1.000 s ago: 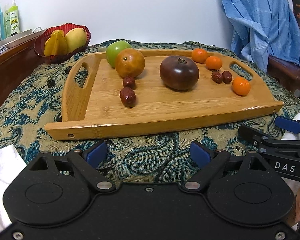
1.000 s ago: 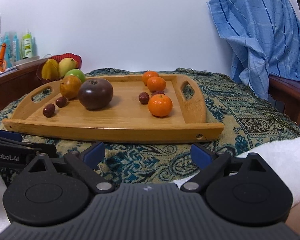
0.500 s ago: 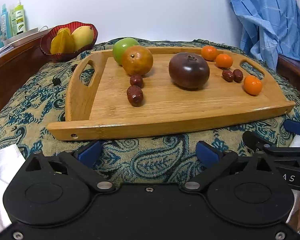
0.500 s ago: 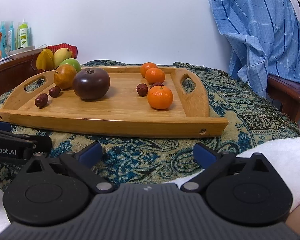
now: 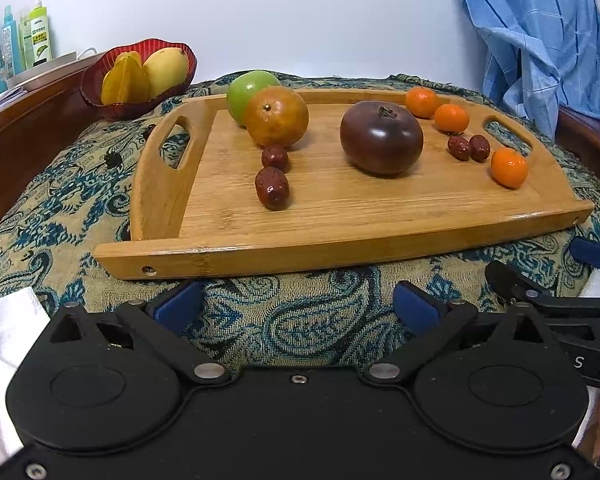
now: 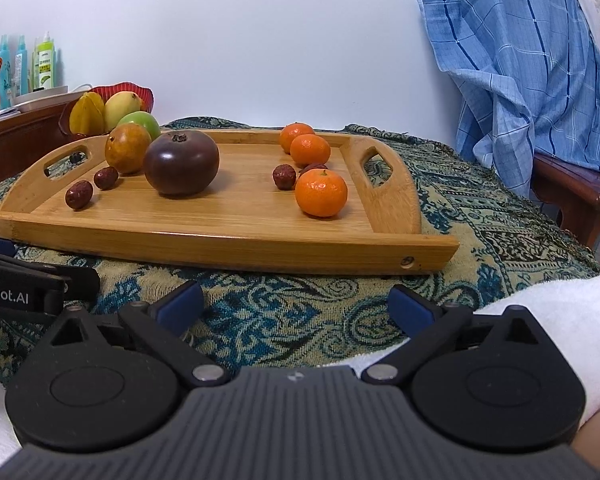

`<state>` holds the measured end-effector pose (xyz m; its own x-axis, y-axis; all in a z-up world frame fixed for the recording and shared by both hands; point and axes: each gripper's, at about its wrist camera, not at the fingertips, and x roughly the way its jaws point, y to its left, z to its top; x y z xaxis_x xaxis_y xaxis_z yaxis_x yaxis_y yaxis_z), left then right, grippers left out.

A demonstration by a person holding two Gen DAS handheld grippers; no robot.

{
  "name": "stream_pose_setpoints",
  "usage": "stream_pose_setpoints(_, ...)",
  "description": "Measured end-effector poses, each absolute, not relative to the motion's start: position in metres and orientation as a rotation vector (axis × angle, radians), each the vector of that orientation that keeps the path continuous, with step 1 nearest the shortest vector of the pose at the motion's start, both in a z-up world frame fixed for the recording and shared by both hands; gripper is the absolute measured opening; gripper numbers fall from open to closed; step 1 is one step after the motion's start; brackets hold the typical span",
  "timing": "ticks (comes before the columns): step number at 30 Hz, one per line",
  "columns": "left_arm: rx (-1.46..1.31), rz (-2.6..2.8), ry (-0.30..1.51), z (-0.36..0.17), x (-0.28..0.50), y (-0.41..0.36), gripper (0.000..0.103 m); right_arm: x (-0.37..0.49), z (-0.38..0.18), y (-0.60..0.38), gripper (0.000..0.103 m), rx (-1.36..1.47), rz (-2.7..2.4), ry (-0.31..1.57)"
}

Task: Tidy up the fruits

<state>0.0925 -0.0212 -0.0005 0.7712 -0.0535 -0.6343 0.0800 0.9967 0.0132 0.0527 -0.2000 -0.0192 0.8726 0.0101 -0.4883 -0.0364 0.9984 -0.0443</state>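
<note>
A bamboo tray (image 5: 340, 236) (image 6: 220, 240) lies on the patterned cloth. On it are a green apple (image 5: 248, 88), a brownish orange (image 5: 277, 117), a dark purple fruit (image 5: 381, 137) (image 6: 181, 162), two red dates at the left (image 5: 273, 186), two dates at the right (image 5: 468, 147) and three small tangerines (image 5: 509, 168) (image 6: 321, 193). My left gripper (image 5: 296, 306) is open and empty just short of the tray's front edge. My right gripper (image 6: 296, 306) is open and empty in front of the tray's right part.
A red bowl (image 5: 140, 76) with a starfruit and a mango stands at the back left on a wooden ledge with bottles (image 5: 40, 36). A blue checked cloth (image 6: 520, 72) hangs over a chair at the right. A white towel (image 6: 560, 312) lies by my right gripper.
Both grippers have moved a little closer to the tray and slightly up. Both stay open. No fruit has moved.
</note>
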Motion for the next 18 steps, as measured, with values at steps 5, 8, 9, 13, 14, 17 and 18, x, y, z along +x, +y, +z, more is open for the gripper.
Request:
stream_pose_setpoints(5, 0.036, -0.069, 0.688, -0.0008, 0.0929, -0.0213, 0.103, 0.0528, -0.0195, -0.2003, 0.103, -0.053, 0.025, 0.51)
stream_pose_setpoints(8, 0.036, -0.068, 0.689, -0.0011, 0.0932, -0.0213, 0.103, 0.0525, -0.0197, -0.2, 0.103, -0.053, 0.025, 0.51)
stream_pose_setpoints(9, 0.035, -0.069, 0.689, -0.0011, 0.093, -0.0214, 0.103, 0.0526, -0.0196, -0.2001, 0.103, -0.053, 0.025, 0.51)
stream_pose_setpoints(13, 0.035, -0.068, 0.687, -0.0012, 0.093, -0.0214, 0.103, 0.0527, -0.0196, -0.2, 0.103, -0.053, 0.025, 0.51)
stream_pose_setpoints(14, 0.035, -0.068, 0.688, -0.0012, 0.093, -0.021, 0.103, 0.0528, -0.0196, -0.2, 0.103, -0.053, 0.025, 0.51)
stream_pose_setpoints(17, 0.035, -0.068, 0.689, -0.0014, 0.0931, -0.021, 0.103, 0.0528, -0.0197, -0.2, 0.103, -0.052, 0.025, 0.51)
stream_pose_setpoints(18, 0.035, -0.068, 0.689, -0.0014, 0.0931, -0.0211, 0.103, 0.0529, -0.0196, -0.1999, 0.103, -0.053, 0.025, 0.51)
